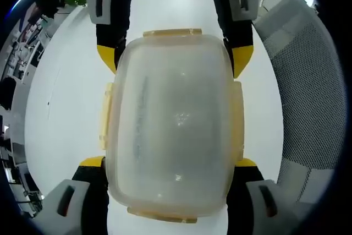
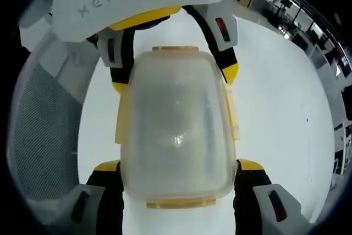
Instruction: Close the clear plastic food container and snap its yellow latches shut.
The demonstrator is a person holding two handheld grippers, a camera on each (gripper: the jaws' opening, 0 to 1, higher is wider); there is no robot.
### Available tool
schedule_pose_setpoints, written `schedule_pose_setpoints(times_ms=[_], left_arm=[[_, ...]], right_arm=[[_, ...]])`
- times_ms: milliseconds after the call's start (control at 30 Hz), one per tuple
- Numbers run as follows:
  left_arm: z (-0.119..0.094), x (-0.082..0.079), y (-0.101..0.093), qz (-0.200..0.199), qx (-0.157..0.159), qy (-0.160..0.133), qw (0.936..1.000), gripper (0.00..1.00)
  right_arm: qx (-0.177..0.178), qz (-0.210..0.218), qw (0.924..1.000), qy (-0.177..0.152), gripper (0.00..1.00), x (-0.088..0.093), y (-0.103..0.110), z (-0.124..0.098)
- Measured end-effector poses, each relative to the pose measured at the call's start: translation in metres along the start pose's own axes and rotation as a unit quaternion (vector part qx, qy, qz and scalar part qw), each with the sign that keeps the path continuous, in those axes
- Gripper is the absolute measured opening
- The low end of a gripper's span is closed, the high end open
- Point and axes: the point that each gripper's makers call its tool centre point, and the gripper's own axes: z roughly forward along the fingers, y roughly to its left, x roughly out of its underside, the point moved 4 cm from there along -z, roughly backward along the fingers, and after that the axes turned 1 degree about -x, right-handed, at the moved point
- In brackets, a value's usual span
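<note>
One clear container (image 1: 173, 125) with four yellow latches (image 1: 104, 116) lies on the white desk (image 1: 66, 97), gripped at opposite ends by the left gripper (image 1: 173, 163) and right gripper (image 2: 179, 166); bare desk surrounds it.

Container (image 1: 173, 130): contents unreadable through clouded lid. Left gripper (image 1: 169, 164) and right gripper (image 2: 179, 168): finger inner faces hidden behind container walls; contact cannot be judged. Counter (image 1: 66, 103): covered beneath container. Background room: too small to identify.
</note>
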Motion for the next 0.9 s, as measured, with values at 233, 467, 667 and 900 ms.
schedule_pose_setpoints(times_ms=[233,467,667,900], left_arm=[[0.002,-0.001,0.005,0.002,0.001,0.001,1.0000,0.90],[0.003,-0.001,0.015,0.004,0.001,0.002,1.0000,0.90],[0.004,-0.001,0.023,0.006,0.001,-0.002,1.0000,0.90],[0.005,-0.001,0.033,0.009,0.002,-0.011,0.9999,0.91]], right_arm=[[-0.001,0.001,0.9999,0.012,0.83,0.002,-0.006,0.000],[0.001,0.003,0.9999,0.013,0.83,0.002,-0.015,0.000],[0.000,0.002,0.9999,0.014,0.83,0.002,-0.023,0.000],[0.001,0.003,0.9998,0.020,0.84,0.001,-0.033,0.001]])
